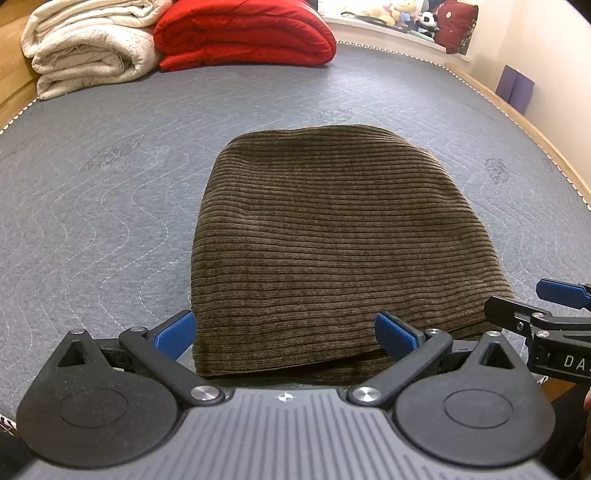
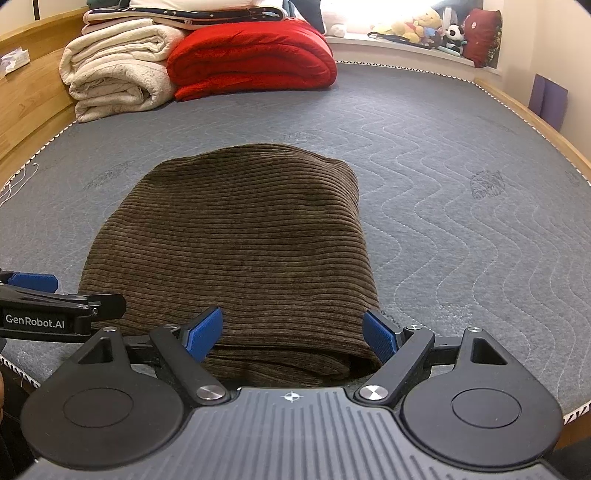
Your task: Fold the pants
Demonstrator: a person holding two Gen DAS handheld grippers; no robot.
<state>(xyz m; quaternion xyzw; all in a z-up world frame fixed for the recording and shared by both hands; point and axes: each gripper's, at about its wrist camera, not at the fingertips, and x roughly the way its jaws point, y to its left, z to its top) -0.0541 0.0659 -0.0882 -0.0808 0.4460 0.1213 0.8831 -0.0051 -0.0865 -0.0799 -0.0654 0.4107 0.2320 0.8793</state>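
Note:
Brown corduroy pants (image 1: 325, 236) lie folded into a compact rectangle on the grey quilted mattress (image 1: 110, 206); they also show in the right wrist view (image 2: 236, 251). My left gripper (image 1: 284, 334) is open, its blue pads straddling the near left part of the bundle's front edge. My right gripper (image 2: 293, 334) is open over the near right corner of the bundle, where the stacked layers show. Neither holds the cloth. Each gripper shows at the edge of the other's view.
A rolled cream blanket (image 2: 118, 74) and a folded red duvet (image 2: 255, 59) sit at the far end of the mattress. A wooden bed frame (image 2: 532, 114) borders the right side. Plush toys (image 2: 428, 26) line the far window ledge.

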